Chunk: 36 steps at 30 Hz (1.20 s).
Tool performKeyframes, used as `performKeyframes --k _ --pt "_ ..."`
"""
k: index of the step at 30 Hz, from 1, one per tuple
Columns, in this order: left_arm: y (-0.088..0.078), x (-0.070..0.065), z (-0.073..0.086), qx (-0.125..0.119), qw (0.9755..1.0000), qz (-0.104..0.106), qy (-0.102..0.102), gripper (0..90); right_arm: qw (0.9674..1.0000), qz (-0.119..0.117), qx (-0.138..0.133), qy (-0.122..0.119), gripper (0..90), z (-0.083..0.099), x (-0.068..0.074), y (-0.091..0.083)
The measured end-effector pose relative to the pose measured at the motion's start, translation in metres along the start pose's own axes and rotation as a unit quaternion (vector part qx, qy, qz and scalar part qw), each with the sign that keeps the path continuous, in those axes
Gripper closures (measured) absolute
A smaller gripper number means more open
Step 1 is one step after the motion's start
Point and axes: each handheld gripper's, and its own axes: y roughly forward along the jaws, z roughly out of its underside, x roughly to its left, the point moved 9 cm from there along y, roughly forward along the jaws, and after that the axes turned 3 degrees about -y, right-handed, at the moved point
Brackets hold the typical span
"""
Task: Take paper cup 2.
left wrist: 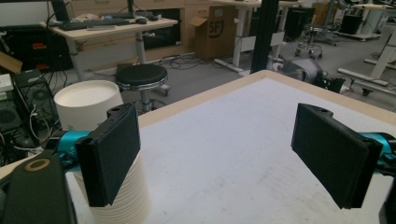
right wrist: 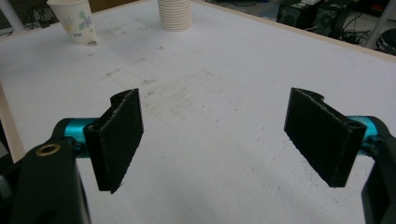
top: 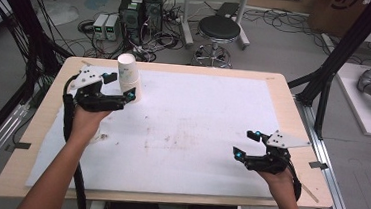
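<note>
The stack of paper cups (top: 128,76) stands near the table's (top: 279,94) far left edge. The left gripper (top: 119,88), jaws wide and empty, sits just beside it, approaching; next it must centre and close. The right gripper (top: 245,143) waits wide open, well apart

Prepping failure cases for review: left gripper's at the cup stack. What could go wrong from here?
1. The cup stack stands outside the open left gripper, behind one jaw. Closing now would likely grab nothing, and a sideways move could tip it over.
2. The stack is close to the table at its far edge, so a shove might send cups onto the floor.
</note>
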Motion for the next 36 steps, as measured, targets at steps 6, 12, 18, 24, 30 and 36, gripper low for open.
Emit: performKeyframes --k 6,12,18,24,30,36 --pt "0.02 0.026 -0.005 0.029 0.9992 -0.027 -0.008 15.6 1.0 -0.001 -0.001 0.002 20.0 0.0 0.0 0.0" --pt "0.036 0.045 -0.007 0.047 0.9979 -0.041 -0.018 15.5 1.0 -0.003 -0.003 0.002 20.0 -0.001 -0.001 -0.001" --pt "0.054 0.06 -0.008 0.066 0.9961 -0.054 -0.024 15.4 1.0 -0.004 -0.001 0.005 20.0 0.0 -0.001 0.0" --pt "0.07 0.074 -0.005 0.088 0.9935 -0.07 -0.021 15.4 1.0 -0.004 -0.002 0.006 20.0 0.0 -0.001 -0.001" --pt "0.081 0.093 0.006 0.097 0.9895 -0.101 -0.036 15.5 1.0 -0.002 -0.001 0.008 20.0 0.001 -0.002 -0.001" --pt "0.089 0.098 0.011 0.098 0.9887 -0.106 -0.042 15.7 0.9999 0.0 -0.003 0.01 20.0 0.002 -0.004 -0.004"
